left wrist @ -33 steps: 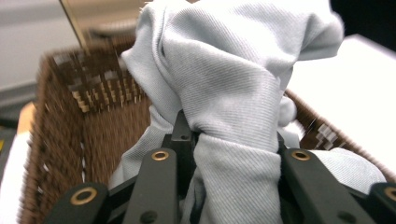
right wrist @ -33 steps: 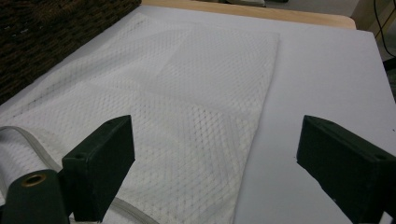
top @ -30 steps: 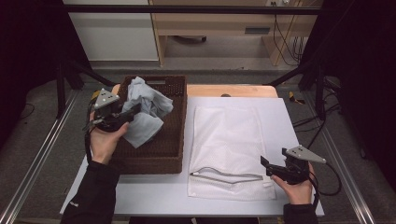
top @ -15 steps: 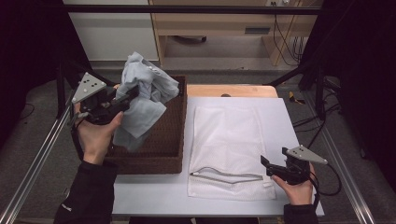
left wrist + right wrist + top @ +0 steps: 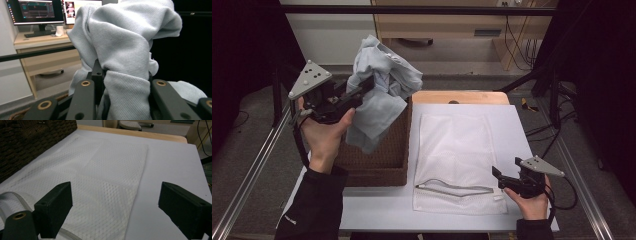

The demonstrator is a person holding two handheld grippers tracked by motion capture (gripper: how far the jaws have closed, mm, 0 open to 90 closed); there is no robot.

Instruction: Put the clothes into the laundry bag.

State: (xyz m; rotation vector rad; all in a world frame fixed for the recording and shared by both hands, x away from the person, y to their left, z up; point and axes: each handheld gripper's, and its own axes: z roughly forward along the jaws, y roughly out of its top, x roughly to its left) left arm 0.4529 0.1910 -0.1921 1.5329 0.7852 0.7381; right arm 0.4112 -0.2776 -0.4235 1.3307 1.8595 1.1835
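Note:
A light blue-grey knitted garment [image 5: 382,95] hangs bunched above the brown wicker basket [image 5: 377,167] at the table's left. My left gripper [image 5: 364,90] is shut on it, held up in the air; in the left gripper view the cloth [image 5: 125,50] is pinched between the two black jaws and drapes over them. A white mesh laundry bag [image 5: 457,145] lies flat on the white table, its zipper [image 5: 452,189] partly open along the near edge. My right gripper [image 5: 498,177] rests by the bag's near right corner, open over the mesh [image 5: 100,177] with nothing between its jaws.
The white tabletop [image 5: 517,125] lies bare to the right of the bag. A wooden board [image 5: 462,96] shows at the table's far edge. Metal frame rails [image 5: 252,170] run along both sides. A desk with monitors [image 5: 37,10] stands beyond.
My left hand has risen and lifted the garment up out of the basket. The right hand has stayed where it was.

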